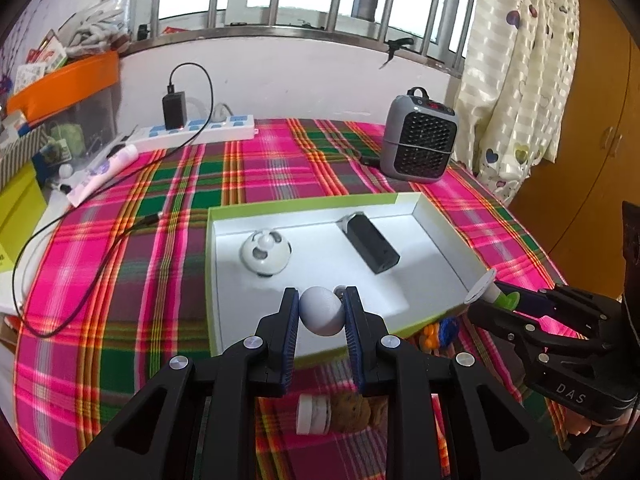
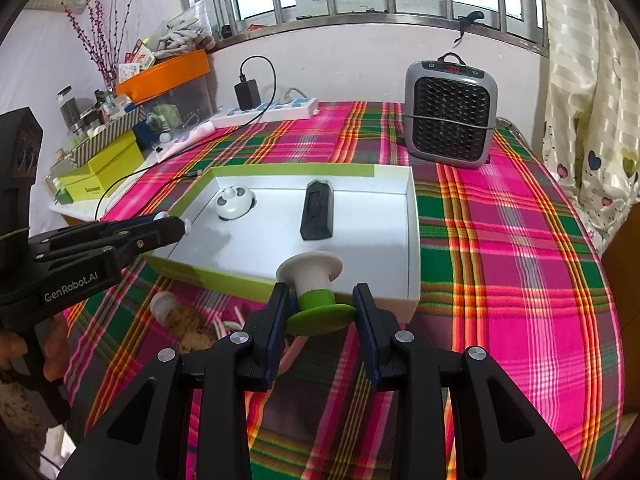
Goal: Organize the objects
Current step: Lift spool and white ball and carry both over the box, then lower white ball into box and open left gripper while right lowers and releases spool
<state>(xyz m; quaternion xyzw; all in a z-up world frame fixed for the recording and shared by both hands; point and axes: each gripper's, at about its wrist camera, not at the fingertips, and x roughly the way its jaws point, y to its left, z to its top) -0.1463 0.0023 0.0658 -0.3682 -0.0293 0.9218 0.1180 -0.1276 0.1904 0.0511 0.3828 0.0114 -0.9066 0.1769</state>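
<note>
A shallow white box with green sides [image 1: 224, 280] [image 2: 412, 240] lies on the plaid table. In it are a white panda-faced toy [image 1: 265, 254] [image 2: 234, 202] and a black rectangular device [image 1: 372, 244] [image 2: 317, 212]. My left gripper [image 1: 322, 310] is shut on a white egg-shaped ball [image 1: 322, 311] and holds it over the box's near edge; it shows from the side in the right wrist view [image 2: 176, 226]. My right gripper [image 2: 320, 304] is shut on a white and green spool [image 2: 316, 292] at the box's near right corner; it also shows in the left wrist view [image 1: 492, 290].
A grey fan heater [image 1: 418, 140] [image 2: 450, 112] stands at the back right. A white power strip with a black charger [image 1: 192, 130] [image 2: 264, 110] and its cable lie at the back left. A white lid and brown item [image 1: 332, 414] and an orange-blue toy [image 1: 440, 330] lie before the box.
</note>
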